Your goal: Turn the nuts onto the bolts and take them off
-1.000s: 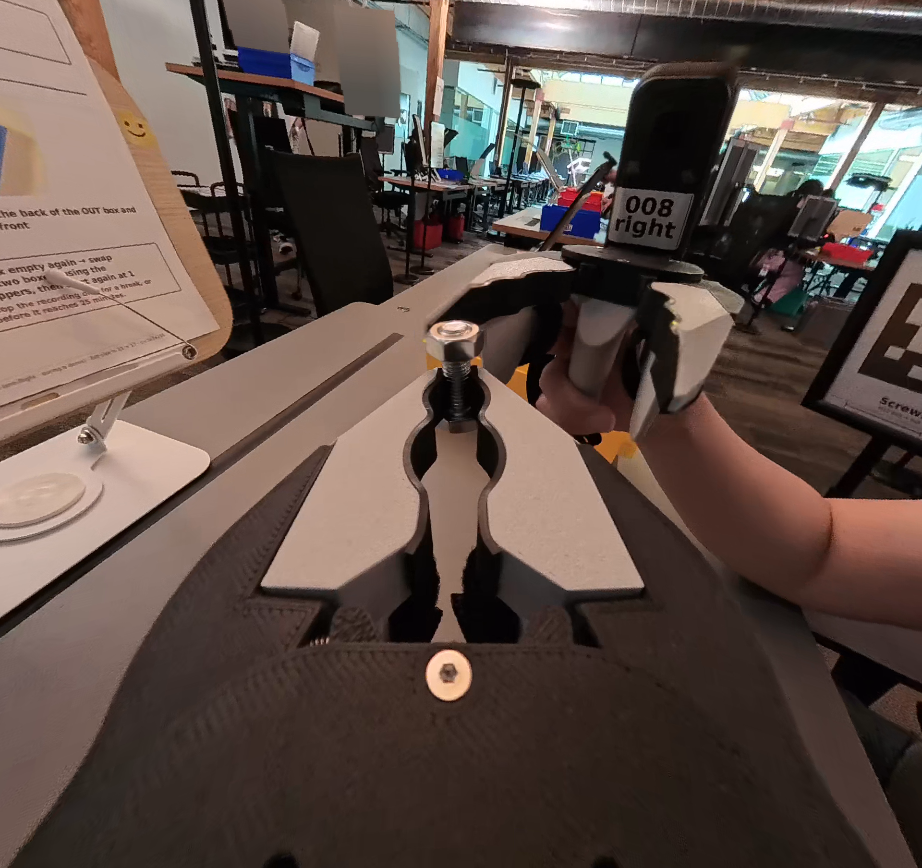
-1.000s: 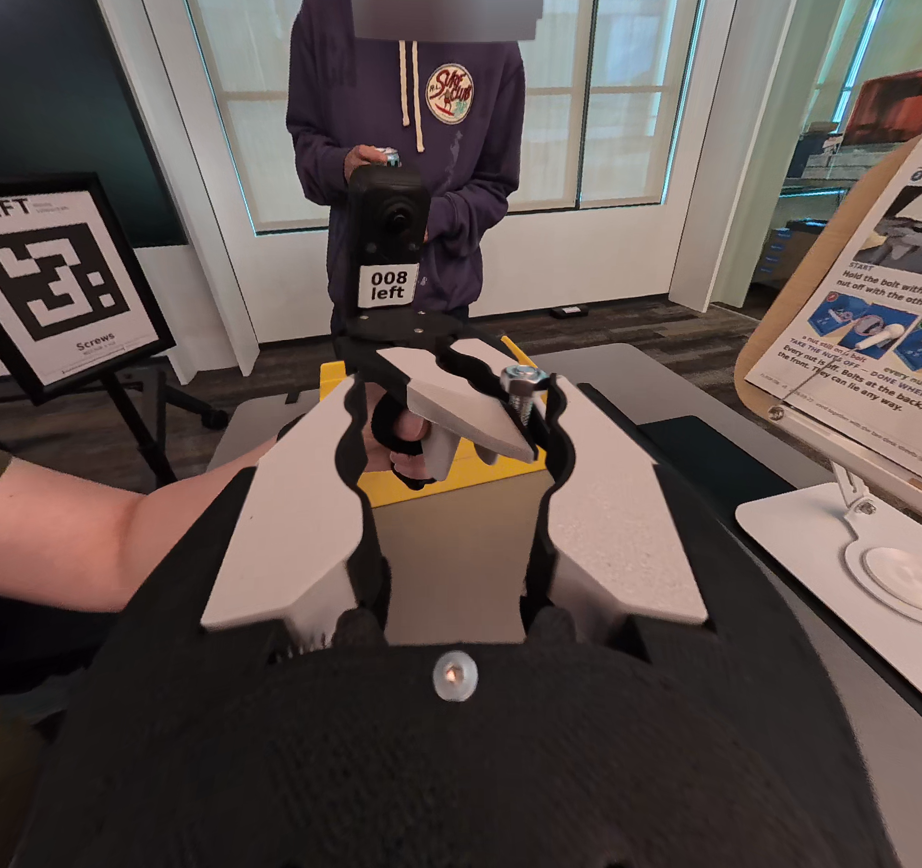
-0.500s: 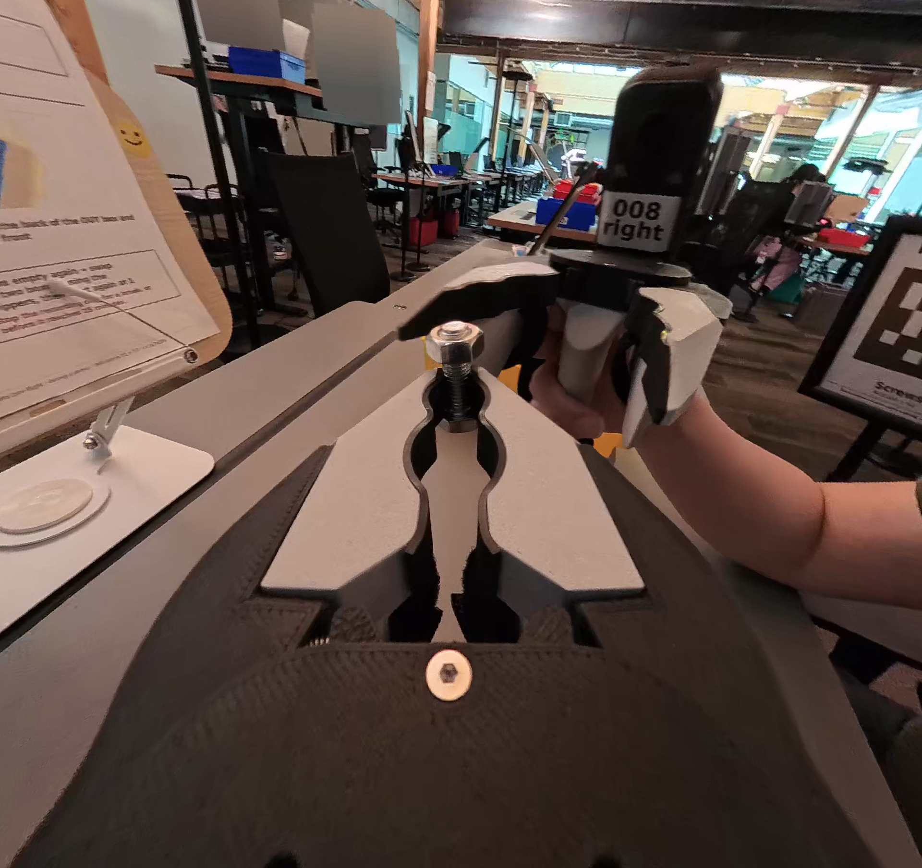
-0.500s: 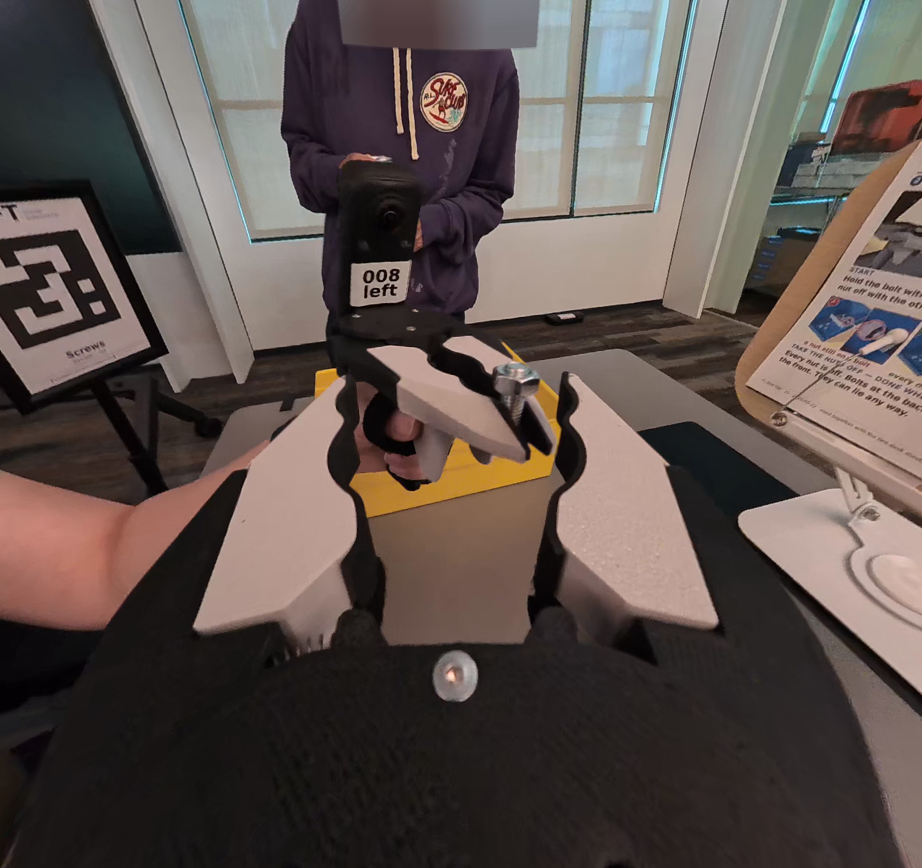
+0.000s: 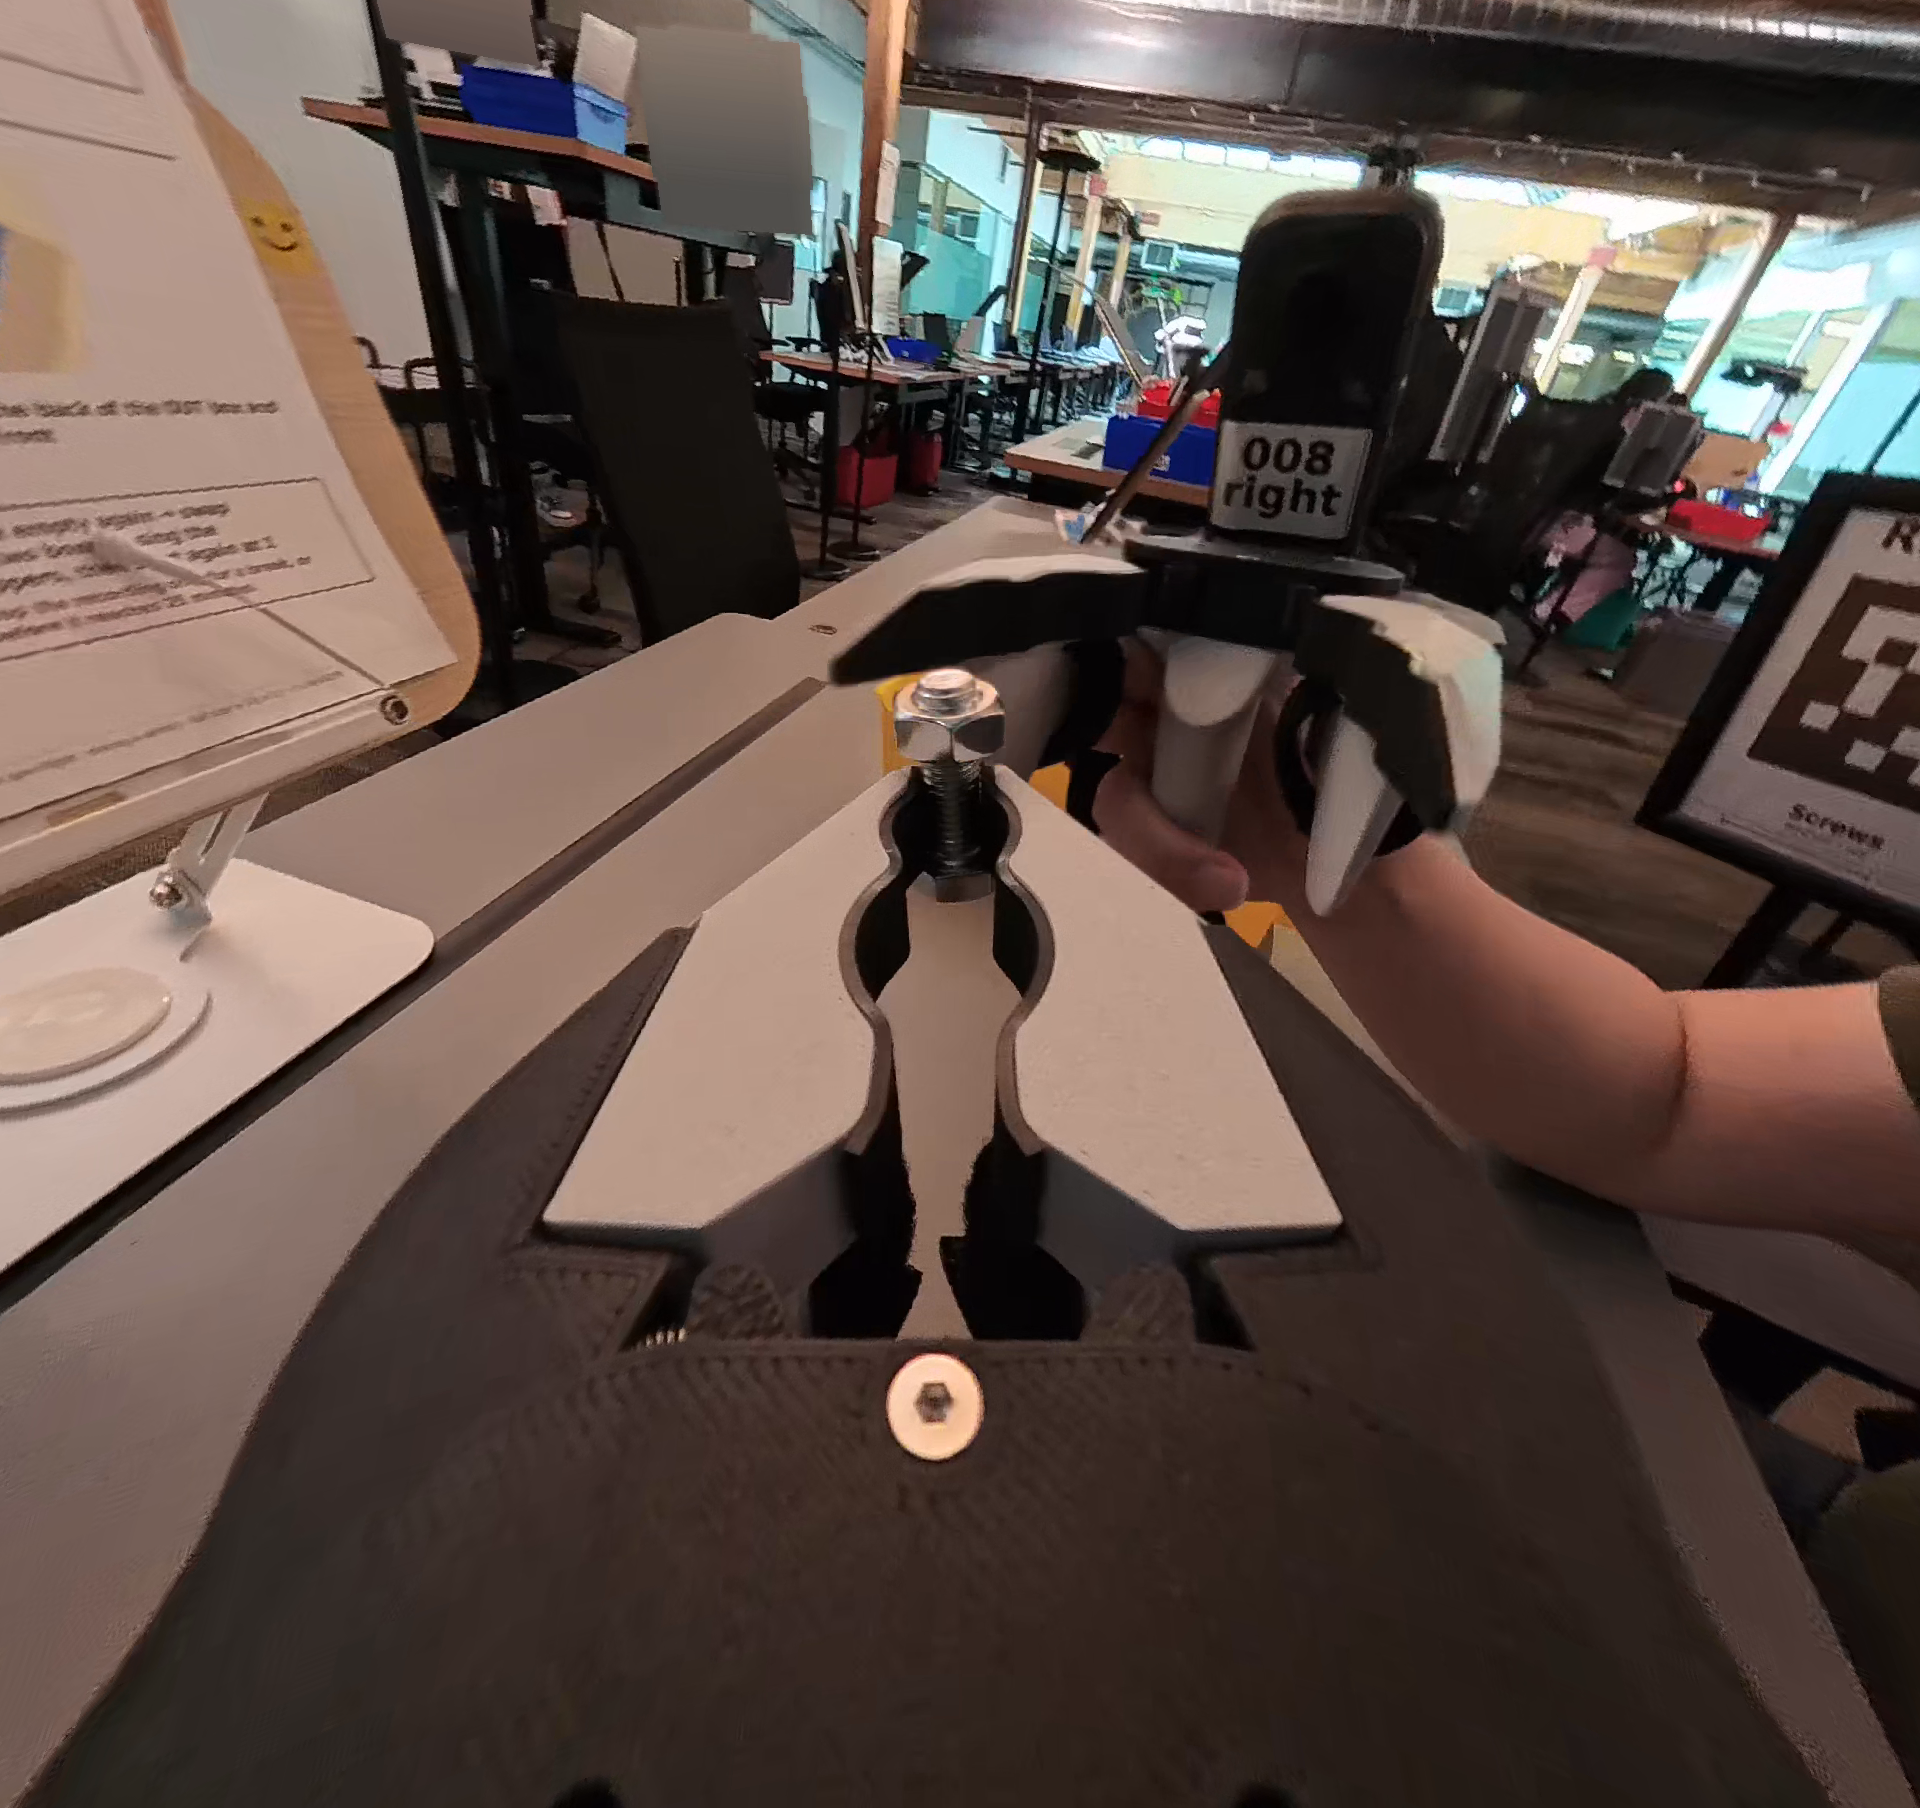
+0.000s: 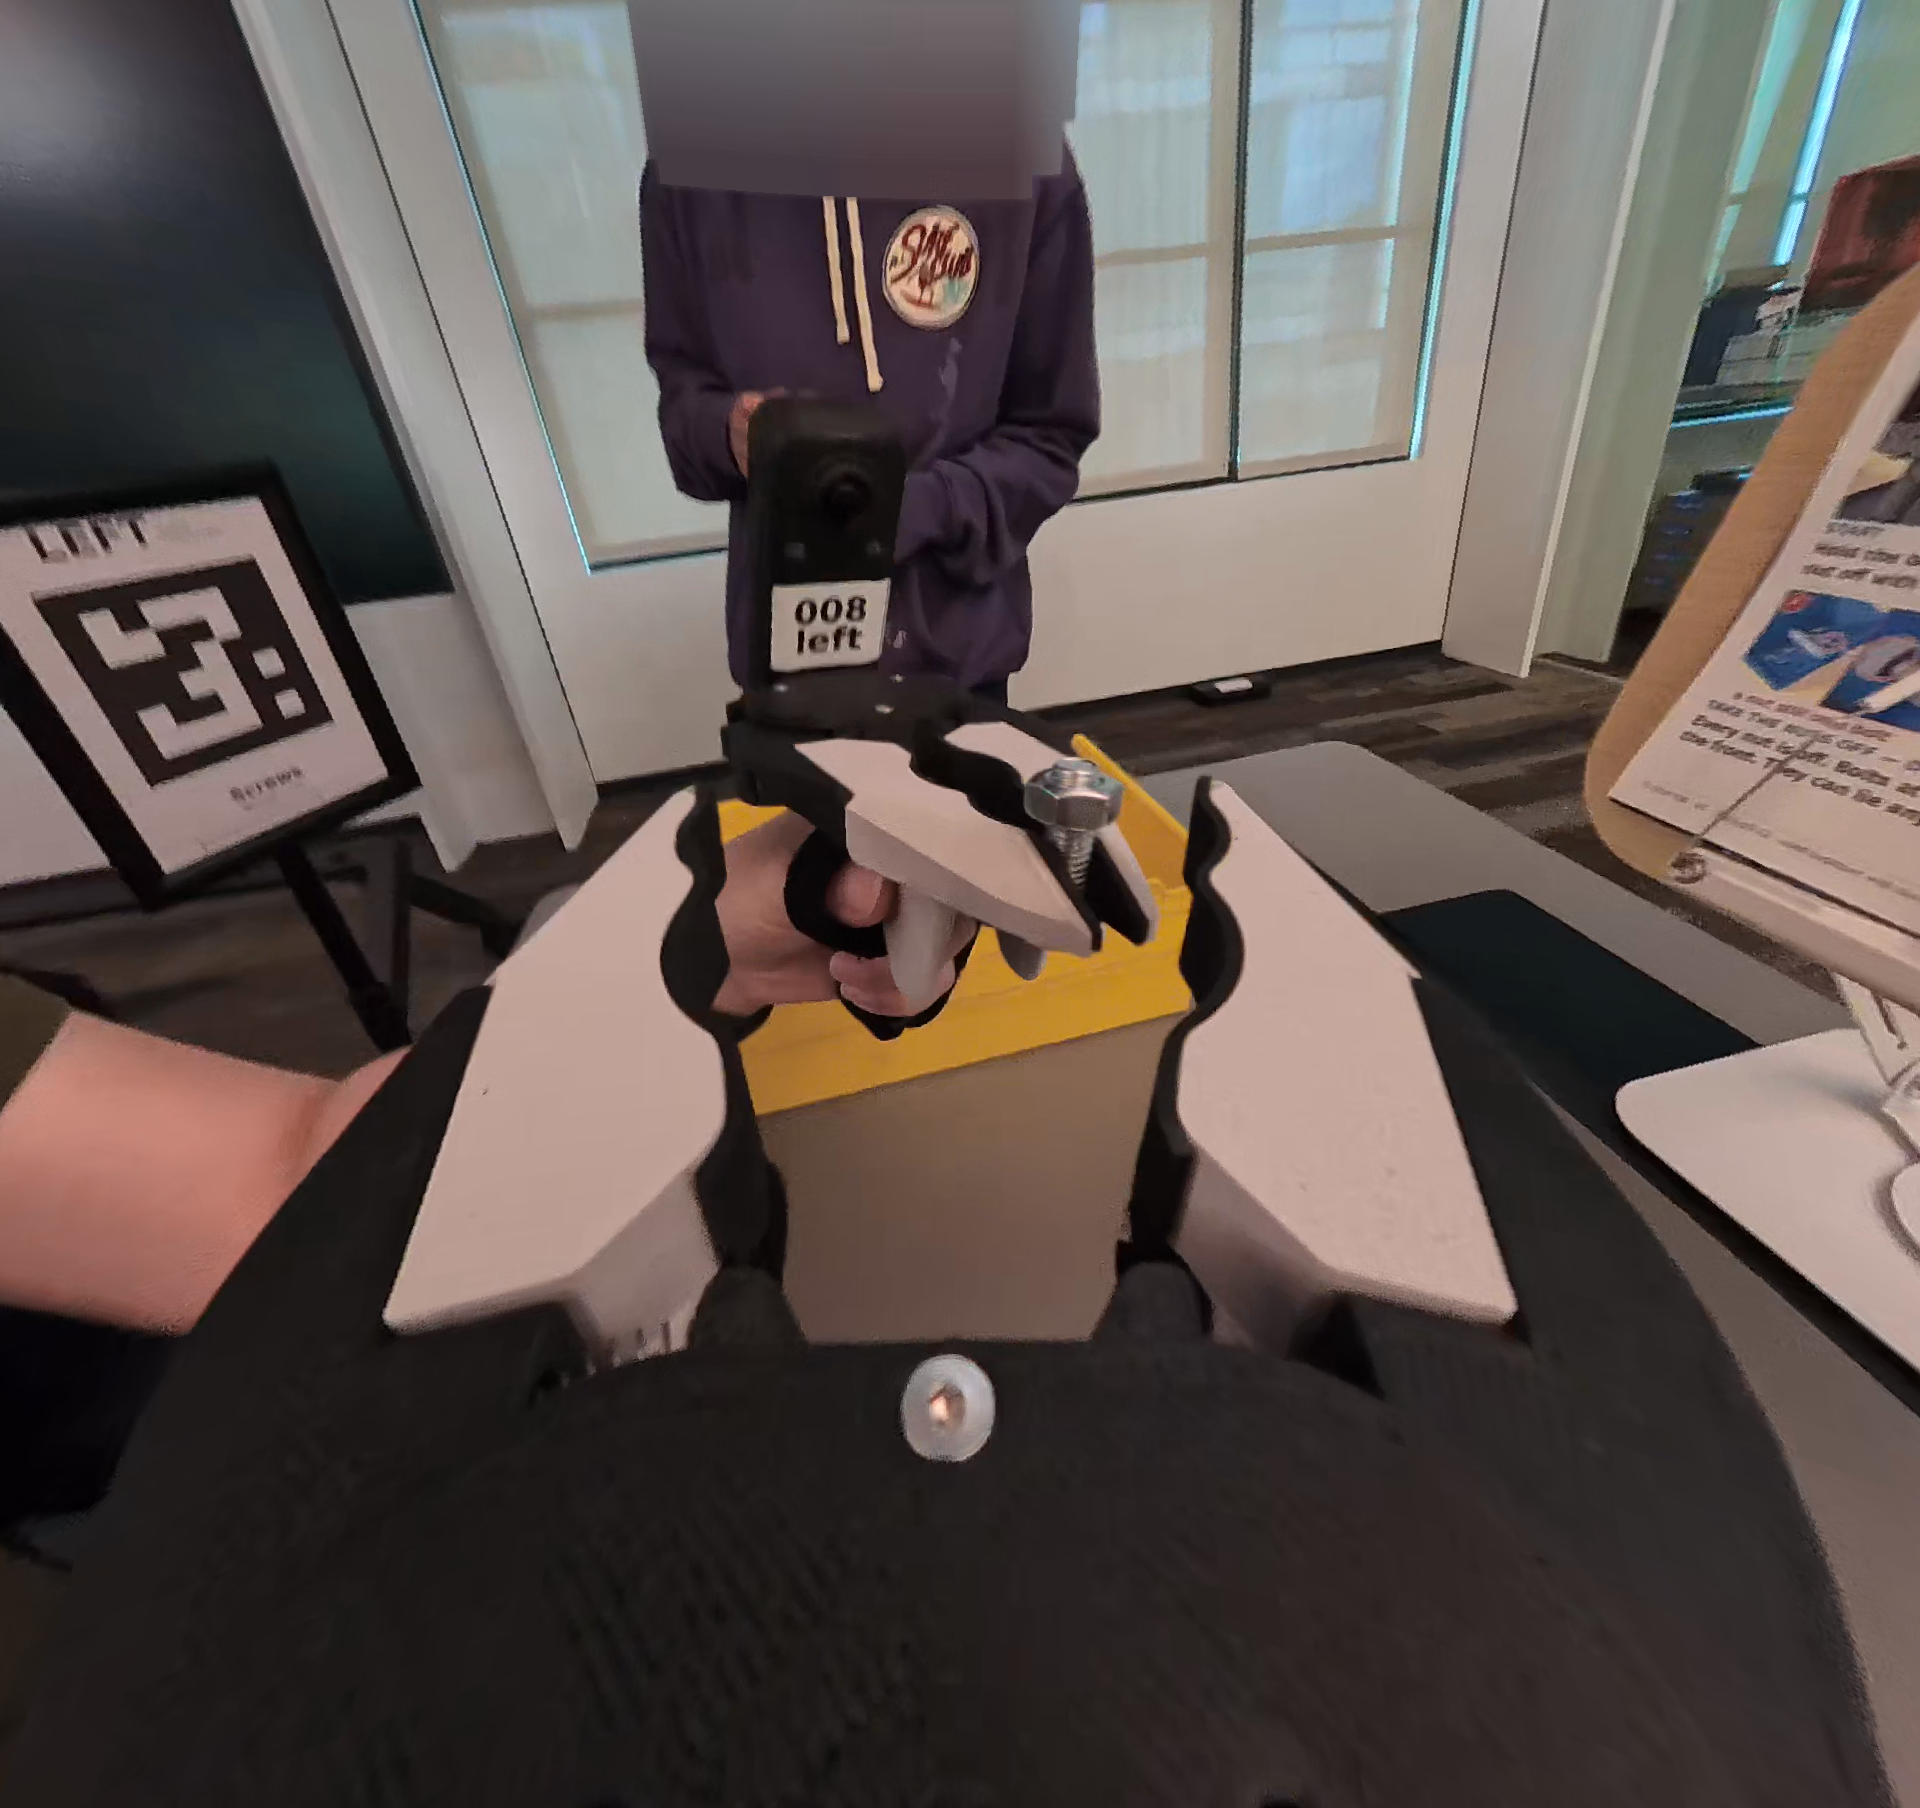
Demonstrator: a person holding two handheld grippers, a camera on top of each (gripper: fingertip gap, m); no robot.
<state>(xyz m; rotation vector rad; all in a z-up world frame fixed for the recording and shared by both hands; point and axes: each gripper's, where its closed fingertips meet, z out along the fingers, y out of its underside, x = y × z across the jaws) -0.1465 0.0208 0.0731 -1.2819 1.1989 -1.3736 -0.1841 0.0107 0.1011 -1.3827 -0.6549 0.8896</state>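
Observation:
My left gripper (image 5: 948, 839) is shut on a steel bolt (image 5: 948, 828) that stands upright between its tips. A hex nut (image 5: 948, 728) sits near the top of the bolt's thread. The bolt (image 6: 1070, 849) and nut (image 6: 1072, 802) also show in the right wrist view, held by the left gripper (image 6: 1081, 891). My right gripper (image 6: 951, 885) is open and empty, its fingers (image 6: 582, 1052) spread wide. In the left wrist view the right gripper (image 5: 1174, 678) hangs just behind and right of the nut, one finger above it, apart from it.
A yellow box (image 6: 977, 1020) sits on the grey table (image 6: 1351, 792) under both grippers. An instruction board on a white stand (image 5: 187, 937) is at one side. A framed marker sign (image 6: 177, 678) stands off the table. A person in a purple hoodie (image 6: 862, 387) stands beyond. Across from one pair of fingers to the other is roughly 4 centimetres.
The right gripper has pulled back a little and opened wider, away from the nut. The left gripper still holds the bolt and has barely moved.

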